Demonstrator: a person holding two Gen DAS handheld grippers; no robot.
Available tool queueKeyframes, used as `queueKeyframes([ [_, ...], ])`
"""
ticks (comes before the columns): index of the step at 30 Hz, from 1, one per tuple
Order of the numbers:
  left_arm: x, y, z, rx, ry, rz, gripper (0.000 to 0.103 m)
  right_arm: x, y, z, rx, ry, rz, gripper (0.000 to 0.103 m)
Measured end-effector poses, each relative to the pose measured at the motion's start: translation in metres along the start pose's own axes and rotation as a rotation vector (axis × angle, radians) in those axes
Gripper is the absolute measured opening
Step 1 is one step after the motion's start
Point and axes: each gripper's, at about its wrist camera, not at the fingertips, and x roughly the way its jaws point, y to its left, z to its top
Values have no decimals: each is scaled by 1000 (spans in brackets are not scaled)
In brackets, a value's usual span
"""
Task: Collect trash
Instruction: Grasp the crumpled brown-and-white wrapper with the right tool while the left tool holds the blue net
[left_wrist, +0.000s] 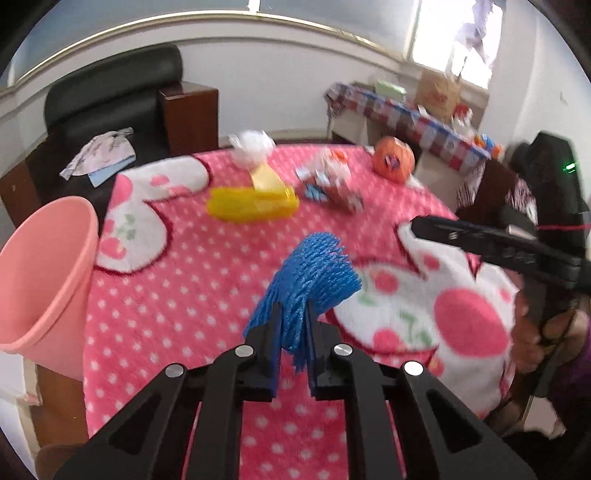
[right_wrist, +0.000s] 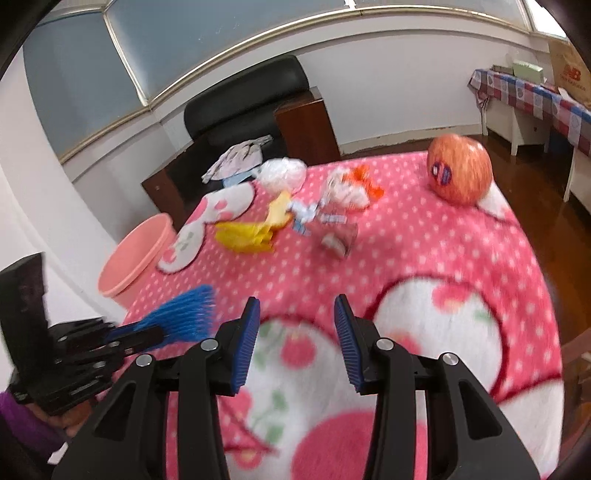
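My left gripper is shut on a blue foam fruit net, which fans out above the pink dotted blanket. From the right wrist view the same blue net sticks out of the left gripper at the lower left. My right gripper stands open over the blanket with nothing between its blue pads. A pink bin stands at the table's left edge. Further back lie a yellow wrapper, a crumpled clear plastic bag and several snack wrappers.
An apple with a sticker sits at the far right of the blanket. The pink bin is beside the table's left edge. A black armchair with cloth on its seat stands behind the table. A side table with a checked cloth is at the far right.
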Motion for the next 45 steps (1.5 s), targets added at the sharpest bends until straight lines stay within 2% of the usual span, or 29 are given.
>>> queueKeyframes([
  [7, -7, 6, 14, -47, -44, -14, 10, 46, -12, 37, -29, 49, -25, 44],
  [9, -6, 8, 15, -52, -40, -12, 10, 63, -15, 44, -40, 83, -35, 53],
  [15, 1, 14, 14, -76, -24, -7, 10, 99, -23, 54, -63, 128, -86, 55],
  [18, 5, 16, 15, -90, -20, -2, 10, 108, -23, 51, -58, 136, -73, 55],
  [21, 6, 17, 16, -99, -22, -1, 10, 102, -24, 48, -40, 114, -30, 37],
  [22, 7, 18, 16, -103, -21, 0, 10, 101, -24, 47, -35, 111, -27, 35],
  [29, 10, 11, 14, -119, -30, -4, 10, 59, -21, 28, 56, 80, 12, 33],
  [36, 21, -4, 12, -101, -62, 23, 10, 26, -1, -15, 57, 57, -91, 33],
  [41, 21, -8, 8, -123, -75, 41, 10, 23, -3, -20, 66, 10, -110, 33],
  [45, 13, -9, 2, -142, -86, 49, 10, 21, -4, -20, 65, 6, -112, 33],
])
